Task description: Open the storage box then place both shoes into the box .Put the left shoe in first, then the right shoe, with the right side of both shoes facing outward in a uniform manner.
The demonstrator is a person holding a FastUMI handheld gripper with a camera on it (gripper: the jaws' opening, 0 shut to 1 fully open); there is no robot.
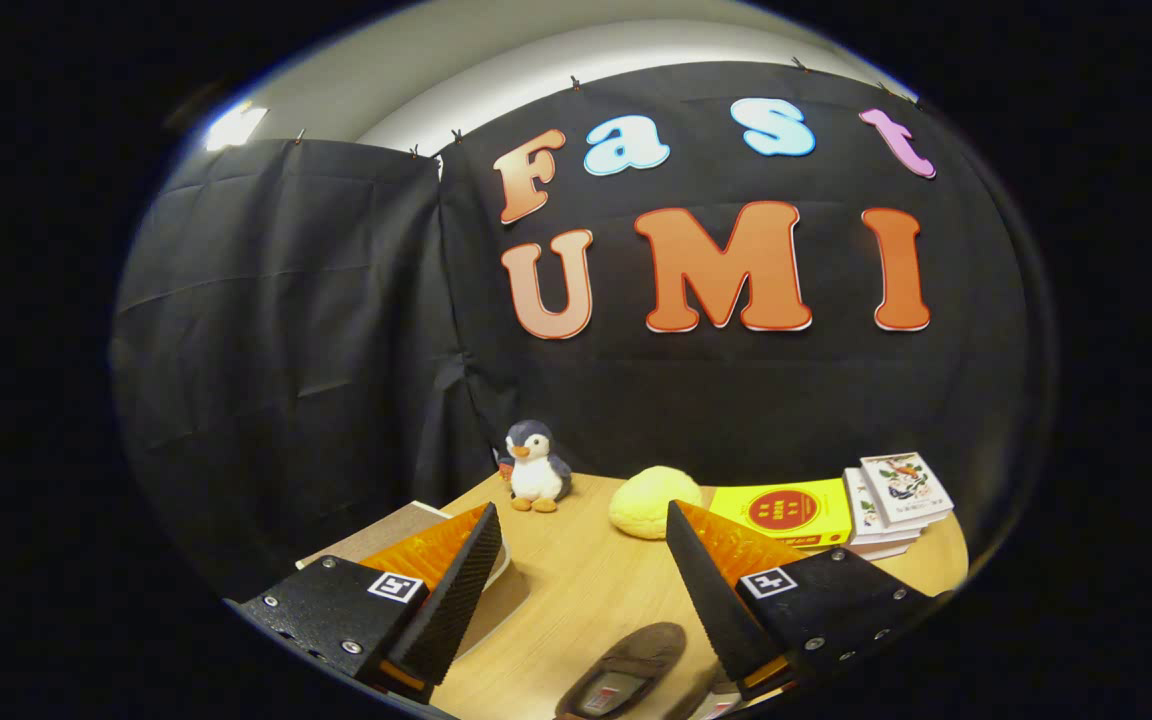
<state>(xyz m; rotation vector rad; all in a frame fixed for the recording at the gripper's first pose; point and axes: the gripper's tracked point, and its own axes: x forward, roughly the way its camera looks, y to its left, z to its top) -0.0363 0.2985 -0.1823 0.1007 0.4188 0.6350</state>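
My gripper [581,560] hangs with fingers spread wide, holding nothing. One dark brown slip-on shoe [626,670] lies on the light wooden table [576,590] between and below them.

Handheld two-finger gripper [576,580]. Fingers [456,590] wedge-shaped, tapering toward the tips, inner faces finely ribbed. Finger mounts [336,605] flat, with a granular matte finish, fastened by round-head silver screws along the edges. One square black-and-white fiducial marker [396,586] on each mount. Translucent ridged panels [431,550] behind both fingers. Jaws standing wide apart, gripping nothing.
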